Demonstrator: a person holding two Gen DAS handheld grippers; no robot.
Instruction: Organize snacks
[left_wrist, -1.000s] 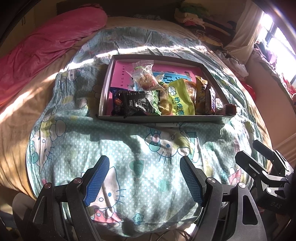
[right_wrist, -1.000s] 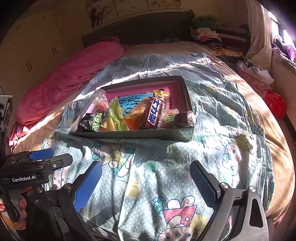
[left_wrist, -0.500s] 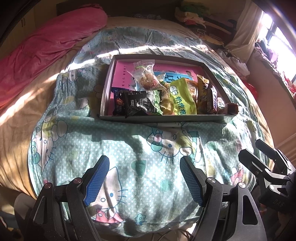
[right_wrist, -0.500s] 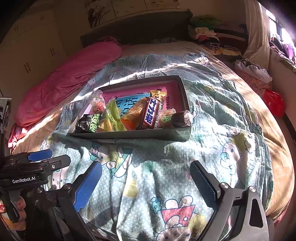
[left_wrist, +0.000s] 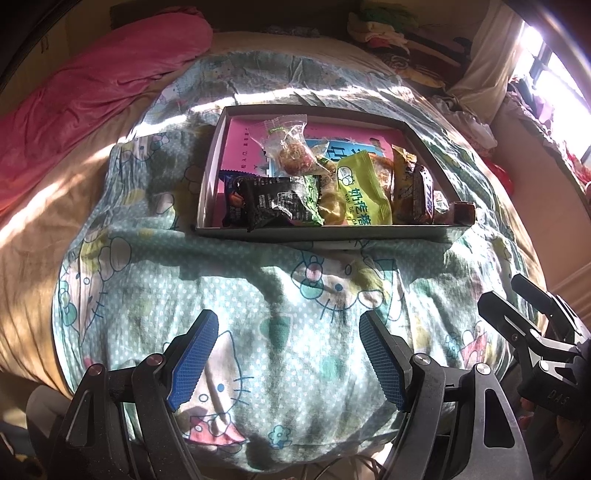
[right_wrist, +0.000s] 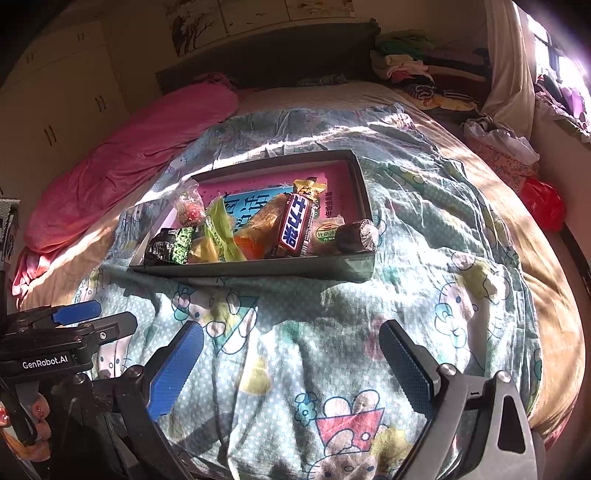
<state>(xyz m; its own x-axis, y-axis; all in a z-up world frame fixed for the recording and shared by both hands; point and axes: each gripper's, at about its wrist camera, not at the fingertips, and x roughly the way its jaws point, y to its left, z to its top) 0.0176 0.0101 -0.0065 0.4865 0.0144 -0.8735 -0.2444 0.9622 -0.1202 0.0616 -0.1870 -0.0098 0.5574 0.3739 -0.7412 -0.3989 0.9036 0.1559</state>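
Observation:
A shallow grey box (left_wrist: 325, 233) (right_wrist: 258, 268) with a pink book at its bottom lies on the bed and holds several snacks along its near side: a black-green packet (left_wrist: 280, 201) (right_wrist: 166, 248), a yellow-green bag (left_wrist: 364, 192) (right_wrist: 218, 232), a clear-wrapped cake (left_wrist: 290, 146), a Snickers bar (right_wrist: 295, 225) (left_wrist: 415, 192) and a dark roll (right_wrist: 356, 236). My left gripper (left_wrist: 288, 360) is open and empty, well short of the box. My right gripper (right_wrist: 291, 363) is open and empty, also short of the box.
A Hello Kitty quilt (left_wrist: 258, 295) (right_wrist: 424, 258) covers the bed. A pink blanket (left_wrist: 85, 96) (right_wrist: 129, 162) lies at the left. Clothes piles (right_wrist: 406, 66) and a red bag (right_wrist: 543, 203) are at the right. The other gripper shows at each view's edge (left_wrist: 535, 339) (right_wrist: 48, 343).
Both grippers have drawn back and risen slightly, so the box sits a little farther off. Both stay open and empty. The snacks have not moved.

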